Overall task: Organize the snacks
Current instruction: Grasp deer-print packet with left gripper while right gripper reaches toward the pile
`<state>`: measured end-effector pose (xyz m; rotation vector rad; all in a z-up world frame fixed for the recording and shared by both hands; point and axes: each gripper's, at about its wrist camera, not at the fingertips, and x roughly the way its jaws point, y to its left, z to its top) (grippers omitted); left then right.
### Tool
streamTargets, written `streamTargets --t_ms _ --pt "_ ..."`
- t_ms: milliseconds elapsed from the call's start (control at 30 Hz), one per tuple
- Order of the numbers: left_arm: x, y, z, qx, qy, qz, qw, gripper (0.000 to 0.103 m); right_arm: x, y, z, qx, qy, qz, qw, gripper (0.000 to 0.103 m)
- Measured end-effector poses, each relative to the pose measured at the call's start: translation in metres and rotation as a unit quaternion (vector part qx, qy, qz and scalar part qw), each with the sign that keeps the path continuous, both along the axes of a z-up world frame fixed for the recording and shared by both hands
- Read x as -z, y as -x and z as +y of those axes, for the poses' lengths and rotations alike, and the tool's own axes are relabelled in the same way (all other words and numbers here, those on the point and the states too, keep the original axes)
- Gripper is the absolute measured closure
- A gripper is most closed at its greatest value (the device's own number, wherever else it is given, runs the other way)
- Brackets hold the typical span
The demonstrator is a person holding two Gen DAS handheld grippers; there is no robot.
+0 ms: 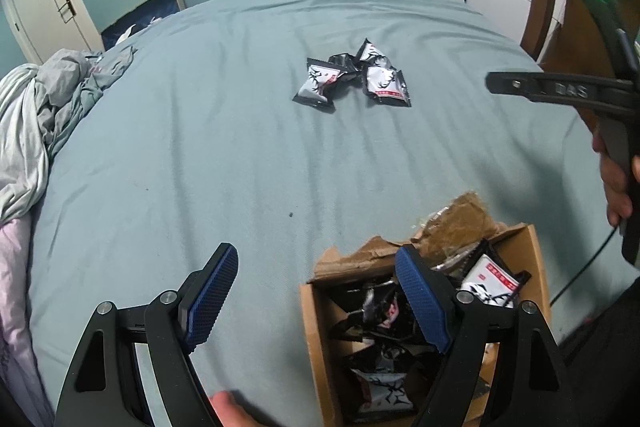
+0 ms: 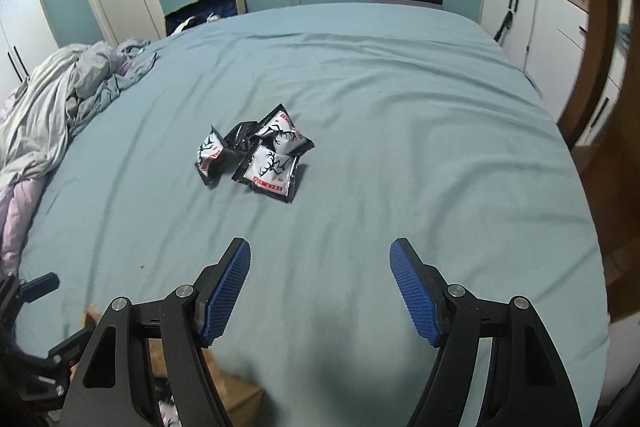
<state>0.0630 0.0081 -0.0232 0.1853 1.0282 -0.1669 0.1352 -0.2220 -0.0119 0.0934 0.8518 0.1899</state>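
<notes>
Left gripper (image 1: 316, 291) jaws apart, empty, cardboard box (image 1: 316, 331) at 4 o'clock, right gripper (image 2: 320, 287) apart, empty, snack packets (image 2: 256, 155) at 11 o'clock on bed sheet (image 2: 400, 147)

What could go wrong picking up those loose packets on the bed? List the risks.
1. The snack packets lie overlapping in a heap, so the open right gripper may catch two or knock one aside.
2. The wrinkled bedsheet is soft; pads could pinch fabric.
3. The cardboard box looks nearly full, so an added packet might spill.
</notes>
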Motion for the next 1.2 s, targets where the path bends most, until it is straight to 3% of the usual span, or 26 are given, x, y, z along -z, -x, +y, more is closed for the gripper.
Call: streamTargets --t_ms 333,567,700,733,767,867,1000,1033,1133,1200 --pt "0.007 -0.017 0.013 -0.025 0.018 0.014 0.9994 0.020 0.033 -0.085 0.033 -0.053 0.013 0.033 0.998 0.031" --pt "0.004 -0.026 0.023 -0.033 0.072 0.021 0.9967 0.019 0.069 -0.142 0.070 -0.090 0.037 0.043 0.994 0.031" --pt "-0.003 -0.028 0.025 -0.034 0.087 0.003 0.9956 0.019 0.088 -0.162 0.076 -0.094 0.037 0.052 0.994 0.032" --pt "-0.005 -0.029 0.026 -0.037 0.085 -0.005 0.9957 0.019 0.087 -0.162 0.075 -0.093 0.039 0.040 0.994 0.047" --pt "-0.008 -0.031 0.027 -0.040 0.082 -0.015 0.9957 0.019 0.088 -0.160 0.074 -0.092 0.042 0.030 0.994 0.054" --pt "-0.011 -0.045 0.026 -0.043 0.063 -0.035 0.9965 0.019 0.086 -0.156 0.066 -0.092 0.023 0.027 0.995 0.057" --pt "-0.004 -0.084 0.011 -0.008 0.017 -0.035 0.9992 0.018 0.076 -0.139 0.053 -0.088 -0.016 0.031 0.996 0.079" --pt "-0.002 -0.096 0.006 -0.005 0.008 -0.034 0.9994 0.016 0.071 -0.135 0.050 -0.087 -0.027 0.031 0.995 0.103" --pt "0.013 -0.146 -0.017 0.026 -0.007 -0.011 0.9996 0.010 0.052 -0.119 0.031 -0.067 -0.058 0.031 0.996 0.103" --pt "0.030 -0.176 -0.034 0.040 -0.039 0.004 0.9984 0.010 0.046 -0.110 0.020 -0.061 -0.072 0.040 0.995 0.103"
